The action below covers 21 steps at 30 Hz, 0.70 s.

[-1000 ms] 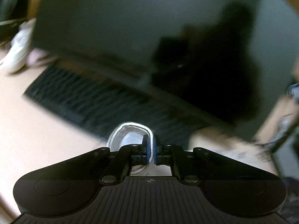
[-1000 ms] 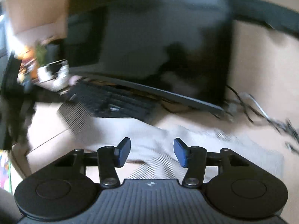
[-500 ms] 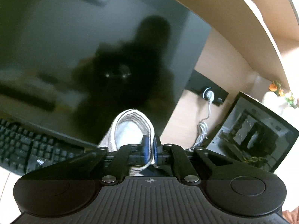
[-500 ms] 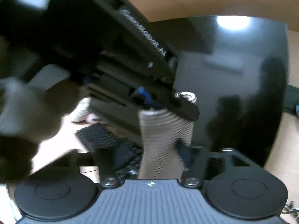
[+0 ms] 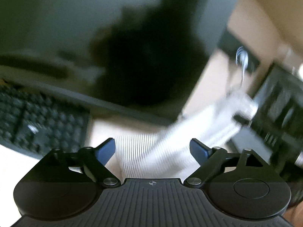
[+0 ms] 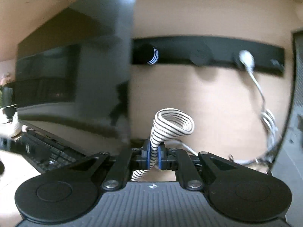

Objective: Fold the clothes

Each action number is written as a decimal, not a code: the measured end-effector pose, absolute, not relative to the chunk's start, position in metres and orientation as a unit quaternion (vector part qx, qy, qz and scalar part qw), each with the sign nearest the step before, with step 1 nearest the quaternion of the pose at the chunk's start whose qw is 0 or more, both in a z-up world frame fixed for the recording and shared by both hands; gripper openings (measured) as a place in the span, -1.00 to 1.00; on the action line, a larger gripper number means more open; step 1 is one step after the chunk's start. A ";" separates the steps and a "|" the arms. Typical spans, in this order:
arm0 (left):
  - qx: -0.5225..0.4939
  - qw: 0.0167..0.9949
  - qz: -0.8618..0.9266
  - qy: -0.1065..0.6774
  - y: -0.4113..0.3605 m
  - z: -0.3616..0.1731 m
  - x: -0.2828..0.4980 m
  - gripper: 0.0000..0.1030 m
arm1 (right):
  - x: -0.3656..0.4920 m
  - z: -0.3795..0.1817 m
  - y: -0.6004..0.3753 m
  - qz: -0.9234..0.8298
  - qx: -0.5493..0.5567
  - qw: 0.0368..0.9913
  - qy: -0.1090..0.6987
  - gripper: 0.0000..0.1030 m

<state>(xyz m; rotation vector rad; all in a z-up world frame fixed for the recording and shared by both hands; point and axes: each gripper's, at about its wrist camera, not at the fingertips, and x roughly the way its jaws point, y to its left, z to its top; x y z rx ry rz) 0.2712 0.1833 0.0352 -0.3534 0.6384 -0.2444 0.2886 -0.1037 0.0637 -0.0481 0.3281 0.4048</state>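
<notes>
A white garment with thin black stripes (image 5: 151, 151) lies blurred on the desk in the left wrist view, stretching up toward the right. My left gripper (image 5: 152, 148) is open just above it, blue pads wide apart and nothing between them. In the right wrist view my right gripper (image 6: 153, 156) is shut on a fold of the same striped garment (image 6: 173, 122). The cloth curls up above the pads in a loop and hangs down below them.
A large dark monitor (image 5: 113, 37) fills the back, with a black keyboard (image 5: 37, 119) at the left. A black wall strip (image 6: 208, 54) holds a white plug with a cable (image 6: 265, 113) trailing down. A dark case (image 5: 280, 117) stands at the right.
My left gripper has let go of the striped cloth and opened wide, now low over the desk. My right gripper has shut on the cloth and lifted it.
</notes>
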 end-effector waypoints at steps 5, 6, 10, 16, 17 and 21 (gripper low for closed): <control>-0.115 0.915 -0.134 0.362 0.144 -0.002 0.282 0.79 | 0.301 0.043 -0.125 0.192 -0.002 0.962 0.195 -0.86; -0.104 0.912 -0.136 0.372 0.136 -0.009 0.284 0.80 | 0.303 0.035 -0.128 0.188 0.001 0.960 0.206 -0.85; -0.075 0.912 -0.126 0.384 0.128 -0.017 0.289 0.83 | 0.311 -0.003 -0.144 0.168 0.018 0.950 0.263 -0.82; -0.076 0.912 -0.117 0.385 0.142 -0.015 0.285 0.84 | 0.289 -0.045 -0.193 0.131 0.013 0.929 0.346 -0.38; -0.078 0.912 -0.122 0.384 0.142 -0.013 0.285 0.85 | 0.284 -0.046 -0.198 0.125 0.017 0.929 0.348 -0.29; -0.083 0.910 -0.147 0.379 0.135 -0.010 0.290 0.85 | 0.287 -0.027 -0.211 0.104 0.049 0.942 0.316 -0.25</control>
